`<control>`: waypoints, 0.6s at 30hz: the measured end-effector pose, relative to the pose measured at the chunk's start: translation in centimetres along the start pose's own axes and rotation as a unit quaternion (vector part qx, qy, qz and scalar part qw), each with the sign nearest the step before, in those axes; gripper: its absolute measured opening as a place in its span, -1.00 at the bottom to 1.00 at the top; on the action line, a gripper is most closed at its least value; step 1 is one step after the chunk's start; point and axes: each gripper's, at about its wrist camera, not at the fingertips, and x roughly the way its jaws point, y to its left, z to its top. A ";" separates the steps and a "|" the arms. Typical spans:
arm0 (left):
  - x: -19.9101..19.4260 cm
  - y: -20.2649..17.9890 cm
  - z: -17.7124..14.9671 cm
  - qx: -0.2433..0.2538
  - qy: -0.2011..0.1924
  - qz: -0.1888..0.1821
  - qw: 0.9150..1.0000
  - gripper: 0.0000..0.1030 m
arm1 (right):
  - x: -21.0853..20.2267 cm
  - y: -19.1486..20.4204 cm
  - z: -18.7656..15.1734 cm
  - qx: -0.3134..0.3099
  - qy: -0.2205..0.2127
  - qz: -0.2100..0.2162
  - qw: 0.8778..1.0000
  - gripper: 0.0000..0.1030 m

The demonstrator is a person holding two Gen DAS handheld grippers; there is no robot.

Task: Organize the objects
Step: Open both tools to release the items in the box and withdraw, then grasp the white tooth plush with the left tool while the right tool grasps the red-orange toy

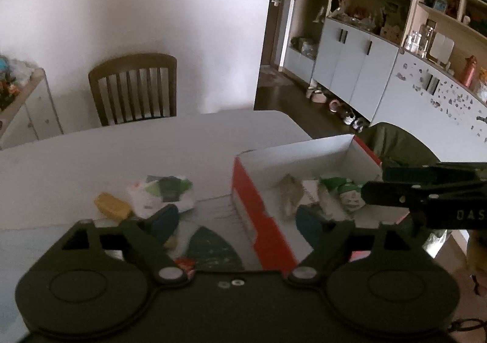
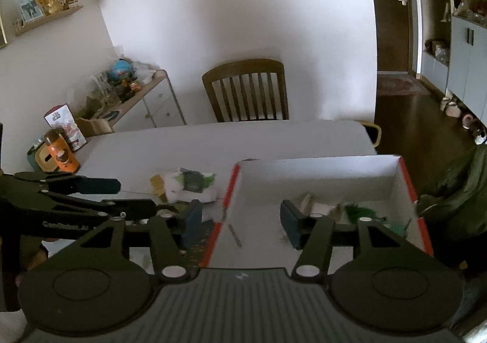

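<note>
Room: we see a white table (image 2: 213,142), with a wooden chair (image 2: 246,90) behind.
Writing: "DAS" shows on the right gripper (image 2: 240,221).
Jaws: both grippers spread wide, empty.
Box (image 2: 319,172): our left gripper (image 1: 237,224) straddles its red wall; the packet (image 1: 164,190) lies outside.

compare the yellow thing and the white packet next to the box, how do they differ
The yellow thing is small, plain and one colour; the white packet beside it is larger and carries green and dark print. The yellow thing lies farther from the red and white box; the white packet lies nearer it. Both rest on the table, outside the box.
</note>
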 end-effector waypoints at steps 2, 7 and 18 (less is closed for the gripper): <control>-0.7 0.8 -0.4 0.003 -0.003 0.003 1.000 0.75 | 0.2 1.2 -0.2 0.000 0.000 0.000 1.000 0.18; -2.1 3.3 -1.5 -0.012 -0.010 0.006 1.000 0.96 | 0.6 4.1 -0.6 -0.008 -0.006 -0.006 1.000 0.36; -3.0 9.6 -4.0 -0.048 -0.008 -0.001 0.999 0.99 | 2.4 9.2 -1.5 -0.012 0.001 -0.009 1.000 0.60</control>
